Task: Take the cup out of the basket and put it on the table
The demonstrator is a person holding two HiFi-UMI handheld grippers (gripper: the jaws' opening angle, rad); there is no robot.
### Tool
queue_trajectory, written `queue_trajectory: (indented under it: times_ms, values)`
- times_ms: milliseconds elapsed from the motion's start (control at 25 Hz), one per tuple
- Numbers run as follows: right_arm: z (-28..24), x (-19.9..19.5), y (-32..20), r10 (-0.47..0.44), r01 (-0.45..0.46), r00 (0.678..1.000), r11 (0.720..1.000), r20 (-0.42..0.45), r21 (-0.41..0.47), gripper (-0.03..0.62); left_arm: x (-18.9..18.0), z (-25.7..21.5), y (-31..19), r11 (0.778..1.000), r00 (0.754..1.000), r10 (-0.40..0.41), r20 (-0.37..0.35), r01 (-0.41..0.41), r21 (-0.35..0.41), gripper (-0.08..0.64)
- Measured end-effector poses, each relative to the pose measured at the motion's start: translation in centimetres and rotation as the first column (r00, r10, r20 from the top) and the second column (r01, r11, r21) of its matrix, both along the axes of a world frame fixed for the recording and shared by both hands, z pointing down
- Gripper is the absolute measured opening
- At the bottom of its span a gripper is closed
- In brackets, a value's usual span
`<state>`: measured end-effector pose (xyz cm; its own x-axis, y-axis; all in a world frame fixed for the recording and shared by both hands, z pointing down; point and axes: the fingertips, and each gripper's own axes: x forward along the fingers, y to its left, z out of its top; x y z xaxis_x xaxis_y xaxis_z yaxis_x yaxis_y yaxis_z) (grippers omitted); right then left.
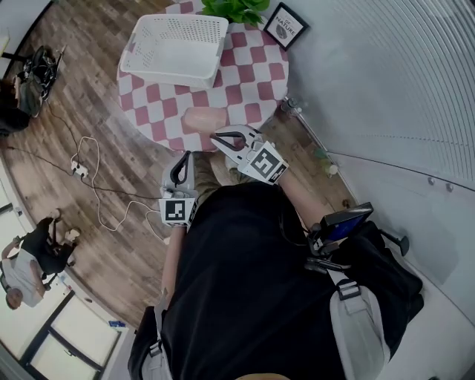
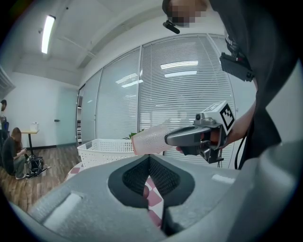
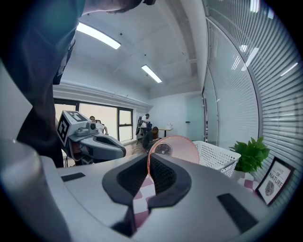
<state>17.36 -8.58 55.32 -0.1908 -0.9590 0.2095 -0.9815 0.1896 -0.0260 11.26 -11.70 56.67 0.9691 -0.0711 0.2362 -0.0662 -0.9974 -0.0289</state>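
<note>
A translucent pink cup (image 1: 200,119) hangs on its side over the near edge of the round checkered table (image 1: 252,82). My right gripper (image 1: 217,136) is shut on the cup's rim. In the right gripper view the rim sits pinched between the pads, and the cup (image 3: 177,147) opens toward the camera. The left gripper view shows the cup (image 2: 150,139) sticking out from the right gripper (image 2: 169,138). The white basket (image 1: 167,70) stands empty at the table's far side. My left gripper (image 1: 180,159) hovers below the table's near edge with its tips together and nothing in them.
Behind the basket stand a green plant (image 1: 236,9) and a framed picture (image 1: 286,24). A glass wall with blinds runs along the right. Cables (image 1: 89,167) lie on the wooden floor at left, and people (image 1: 30,252) sit further off.
</note>
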Motion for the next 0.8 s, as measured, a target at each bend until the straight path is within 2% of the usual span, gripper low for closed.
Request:
queue_trajectory:
  times_ms: [320,520,800]
  values:
    - [1.2,-0.2,0.5,-0.019,0.018,1.000,0.999,-0.019,-0.026,0.020,-0.2,0.5,0.7,1.000,1.000,0.009,0.023,-0.009,-0.012,0.005]
    - [1.2,0.2,0.2,-0.013,0.014,1.000,1.000,-0.019,0.018,0.020,0.1,0.8,0.5,1.000,1.000,0.012,0.015,-0.012,-0.005,0.005]
    - [1.2,-1.3,0.3,0.007,-0.007,0.999,1.000,0.036,0.003,0.021,-0.7,0.7,0.3,1.000,0.999,0.025,0.029,-0.025,-0.004,0.005]
